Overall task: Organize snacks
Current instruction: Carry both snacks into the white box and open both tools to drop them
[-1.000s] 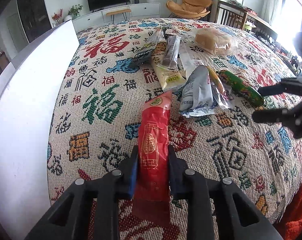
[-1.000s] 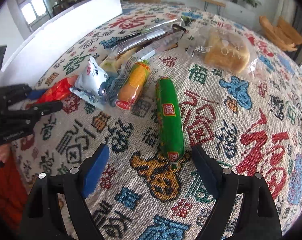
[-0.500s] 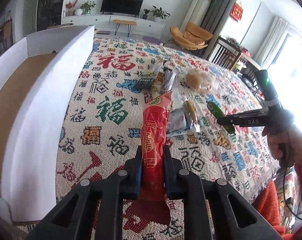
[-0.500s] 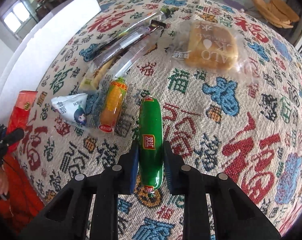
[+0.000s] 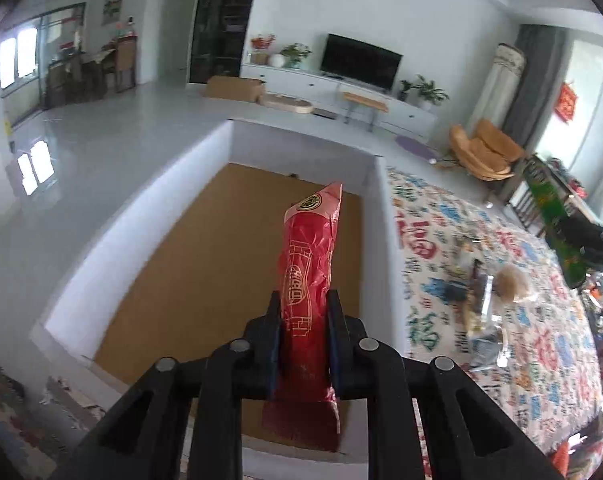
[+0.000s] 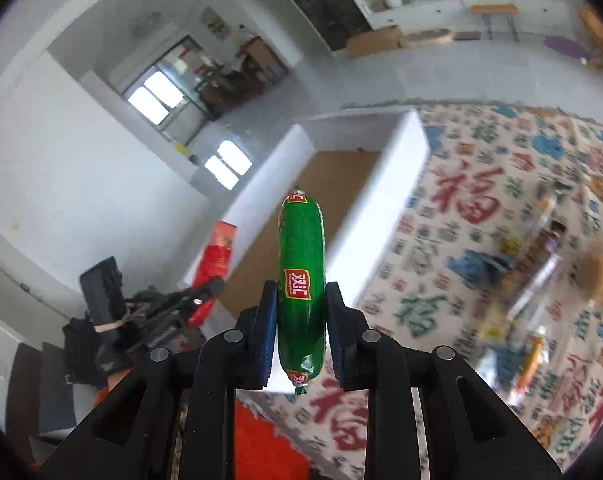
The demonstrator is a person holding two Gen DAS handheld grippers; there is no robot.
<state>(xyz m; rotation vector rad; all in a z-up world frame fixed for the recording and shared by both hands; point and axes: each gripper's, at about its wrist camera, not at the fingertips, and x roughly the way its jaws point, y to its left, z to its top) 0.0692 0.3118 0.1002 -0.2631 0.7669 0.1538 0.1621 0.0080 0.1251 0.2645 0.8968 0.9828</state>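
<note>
My left gripper (image 5: 304, 312) is shut on a long red snack packet (image 5: 311, 264) and holds it in the air over the white-walled box (image 5: 173, 208) with a brown floor. My right gripper (image 6: 301, 304) is shut on a green sausage stick (image 6: 301, 264), lifted and pointing toward the same box (image 6: 385, 176). The left gripper with the red packet (image 6: 217, 252) shows at the left of the right wrist view. The right gripper's green sausage (image 5: 553, 228) shows at the right edge of the left wrist view.
The patterned tablecloth (image 5: 541, 344) lies right of the box and carries several more snacks, among them a bagged bun (image 5: 509, 284) and clear-wrapped sticks (image 6: 541, 248). A corn-coloured sausage (image 6: 529, 360) lies near the front. Living-room furniture stands beyond.
Both grippers rose from the table and swung left toward the box. The right gripper closed on the green sausage and lifted it. The left kept hold of the red packet.
</note>
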